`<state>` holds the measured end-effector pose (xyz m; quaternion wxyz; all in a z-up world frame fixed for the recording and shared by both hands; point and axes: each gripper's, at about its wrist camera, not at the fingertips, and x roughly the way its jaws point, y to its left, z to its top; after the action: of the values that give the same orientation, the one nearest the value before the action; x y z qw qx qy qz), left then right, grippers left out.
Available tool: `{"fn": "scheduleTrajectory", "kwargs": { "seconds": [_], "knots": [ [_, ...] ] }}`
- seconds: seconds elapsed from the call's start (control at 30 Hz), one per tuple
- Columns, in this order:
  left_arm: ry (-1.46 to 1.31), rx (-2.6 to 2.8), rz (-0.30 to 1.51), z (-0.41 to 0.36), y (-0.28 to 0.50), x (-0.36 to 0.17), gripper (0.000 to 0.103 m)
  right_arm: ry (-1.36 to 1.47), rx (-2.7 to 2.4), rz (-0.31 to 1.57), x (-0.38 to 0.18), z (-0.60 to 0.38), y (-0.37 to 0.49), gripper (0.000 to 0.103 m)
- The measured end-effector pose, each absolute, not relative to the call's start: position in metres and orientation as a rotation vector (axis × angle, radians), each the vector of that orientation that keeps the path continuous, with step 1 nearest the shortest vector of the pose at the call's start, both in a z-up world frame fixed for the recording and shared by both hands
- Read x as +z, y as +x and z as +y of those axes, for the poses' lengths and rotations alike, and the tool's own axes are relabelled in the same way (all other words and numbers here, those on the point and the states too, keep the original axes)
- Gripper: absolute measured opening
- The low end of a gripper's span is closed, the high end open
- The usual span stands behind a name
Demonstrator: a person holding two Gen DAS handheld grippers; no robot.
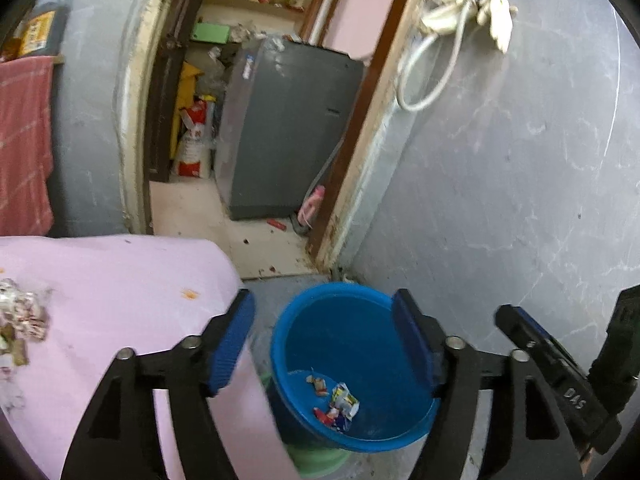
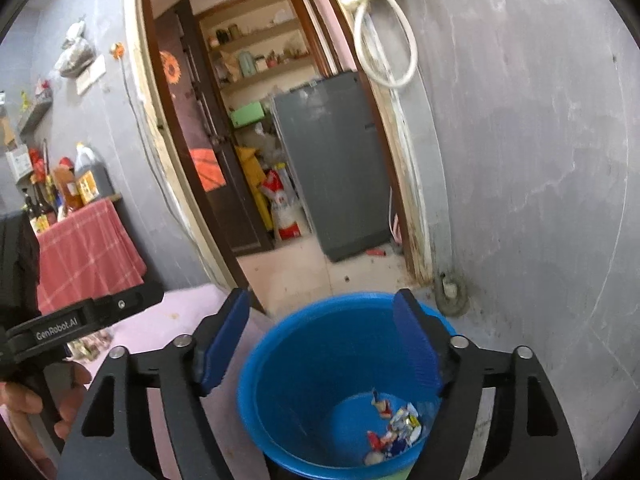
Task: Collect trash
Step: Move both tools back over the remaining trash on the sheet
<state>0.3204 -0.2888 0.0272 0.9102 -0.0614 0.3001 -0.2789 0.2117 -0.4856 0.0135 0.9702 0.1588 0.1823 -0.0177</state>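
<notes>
A blue bucket (image 1: 308, 336) (image 2: 320, 344) stands on the floor by the corner of a pink-covered table (image 1: 120, 288). Small crumpled wrappers (image 1: 338, 402) (image 2: 394, 426) lie on its bottom. My left gripper (image 1: 324, 340) hangs above the bucket, open, nothing between its blue pads. My right gripper (image 2: 324, 344) is also open and empty over the bucket's mouth; its black body (image 1: 560, 368) shows at the right in the left wrist view. A heap of wrappers (image 1: 20, 320) lies on the table at the far left. A hand (image 2: 24, 404) holds the left gripper's handle.
A grey wall (image 1: 500, 180) rises right of the bucket. Behind it a doorway opens onto a grey appliance (image 1: 288, 128) and cluttered shelves. A red checked cloth (image 2: 84, 252) covers a stand with bottles at left. A white cable (image 2: 384, 32) hangs on the wall.
</notes>
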Motion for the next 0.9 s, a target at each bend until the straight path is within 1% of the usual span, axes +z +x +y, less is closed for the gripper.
{"fn": "scheduleTrajectory", "kwargs": {
  "seconds": [0.03, 0.1, 0.13, 0.17, 0.2, 0.3, 0.43, 0.63, 0.9],
  "knots": [
    [-0.138, -0.562, 0.599, -0.281, 0.318, 0.032, 0.083, 0.315, -0.034, 0.356, 0.018, -0.483, 0.210, 0.083],
    [-0.149, -0.540, 0.564, -0.266, 0.312, 0.041, 0.090, 0.296, -0.033, 0.324, 0.030, -0.477, 0.204, 0.093],
    [-0.153, -0.534, 0.546, -0.260, 0.308, 0.045, 0.092, 0.286, -0.029, 0.313, 0.035, -0.473, 0.202, 0.096],
    [-0.156, -0.526, 0.527, -0.252, 0.304, 0.049, 0.094, 0.279, -0.020, 0.299, 0.040, -0.468, 0.200, 0.101],
    [-0.158, -0.515, 0.507, -0.243, 0.299, 0.054, 0.097, 0.274, -0.014, 0.285, 0.045, -0.464, 0.197, 0.103],
    [-0.165, -0.486, 0.440, -0.218, 0.285, 0.069, 0.100, 0.253, 0.008, 0.250, 0.060, -0.448, 0.192, 0.103],
    [-0.162, -0.457, 0.387, -0.188, 0.266, 0.082, 0.101, 0.232, 0.036, 0.219, 0.073, -0.426, 0.187, 0.103],
    [-0.135, -0.385, 0.349, -0.149, 0.245, 0.091, 0.101, 0.215, 0.101, 0.180, 0.088, -0.384, 0.183, 0.103],
    [-0.128, -0.253, 0.338, -0.081, 0.222, 0.088, 0.101, 0.204, 0.192, 0.139, 0.091, -0.323, 0.183, 0.103]
  ]
}}
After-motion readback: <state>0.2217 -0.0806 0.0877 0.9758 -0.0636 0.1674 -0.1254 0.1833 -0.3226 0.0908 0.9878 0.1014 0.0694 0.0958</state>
